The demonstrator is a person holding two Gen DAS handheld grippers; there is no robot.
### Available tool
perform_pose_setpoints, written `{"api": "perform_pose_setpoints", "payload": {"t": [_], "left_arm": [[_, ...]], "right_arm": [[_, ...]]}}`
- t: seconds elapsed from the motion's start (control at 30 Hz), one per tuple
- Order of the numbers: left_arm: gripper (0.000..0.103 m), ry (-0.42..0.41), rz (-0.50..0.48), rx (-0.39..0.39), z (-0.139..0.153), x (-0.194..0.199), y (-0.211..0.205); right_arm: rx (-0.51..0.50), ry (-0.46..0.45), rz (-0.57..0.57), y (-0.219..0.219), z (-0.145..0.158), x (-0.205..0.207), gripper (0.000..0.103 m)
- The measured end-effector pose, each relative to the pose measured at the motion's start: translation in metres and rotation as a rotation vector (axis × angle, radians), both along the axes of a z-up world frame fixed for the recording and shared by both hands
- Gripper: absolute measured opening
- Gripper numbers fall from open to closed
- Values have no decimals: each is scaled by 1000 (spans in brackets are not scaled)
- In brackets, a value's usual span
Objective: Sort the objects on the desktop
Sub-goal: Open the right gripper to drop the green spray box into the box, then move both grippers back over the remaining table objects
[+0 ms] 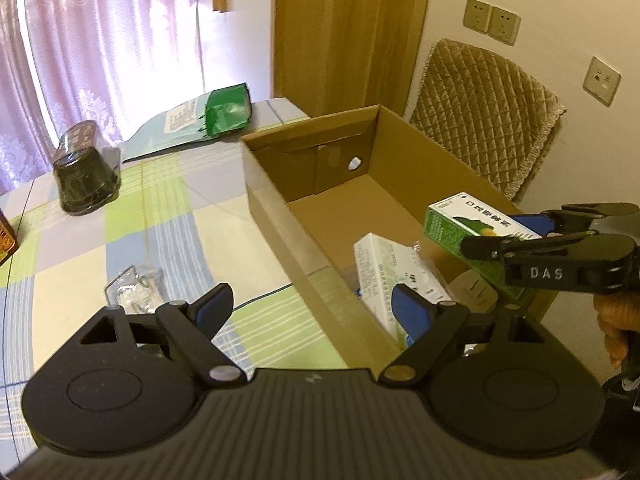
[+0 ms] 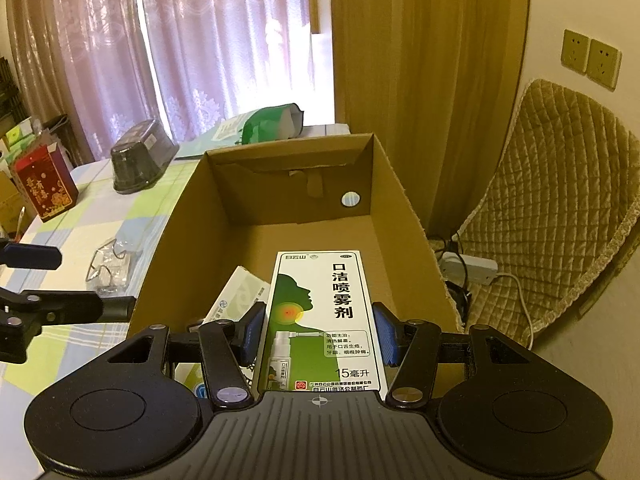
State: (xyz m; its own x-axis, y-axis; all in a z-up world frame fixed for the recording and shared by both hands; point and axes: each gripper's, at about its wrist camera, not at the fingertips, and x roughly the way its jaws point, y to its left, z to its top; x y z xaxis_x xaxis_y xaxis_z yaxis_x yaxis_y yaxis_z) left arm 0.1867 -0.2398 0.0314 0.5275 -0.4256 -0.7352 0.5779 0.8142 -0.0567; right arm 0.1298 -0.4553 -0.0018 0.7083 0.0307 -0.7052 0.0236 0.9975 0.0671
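We hold the right gripper clamped on a spray box, its blue pads pressing the two long sides. The box is tall and slim, white and green, with a dark green head in profile, a red-and-yellow spot at the throat, a small picture of a spray bottle low on the front and large black Chinese characters down the right. We carry it above the near end of the open carton, flat face up toward the camera, and in the left wrist view the same box sticks out past the right gripper over the carton's right wall.

Inside the carton a white box with pale green print lies tilted against the near corner; beside it we see something pale that we cannot make out.

The left gripper hangs with its fingers wide apart and nothing between them, over the carton's near left wall.

On the checked tablecloth to the left lie a clear plastic pack, a dark tub and, farther back, a green bag. A red box stands near the table's far left edge.
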Motion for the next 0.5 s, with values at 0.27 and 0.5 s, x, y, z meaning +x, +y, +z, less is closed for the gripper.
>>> {"api": "perform_pose_setpoints", "payload": {"t": [0.27,0.5], "left_arm": [[83,13,7,17,-6,-2,8],[83,29,20,24,-13,-7,19]], "right_arm": [[26,12,3,0,-5,3,70],[35,8,-10,-1,-3,-6,85]]}}
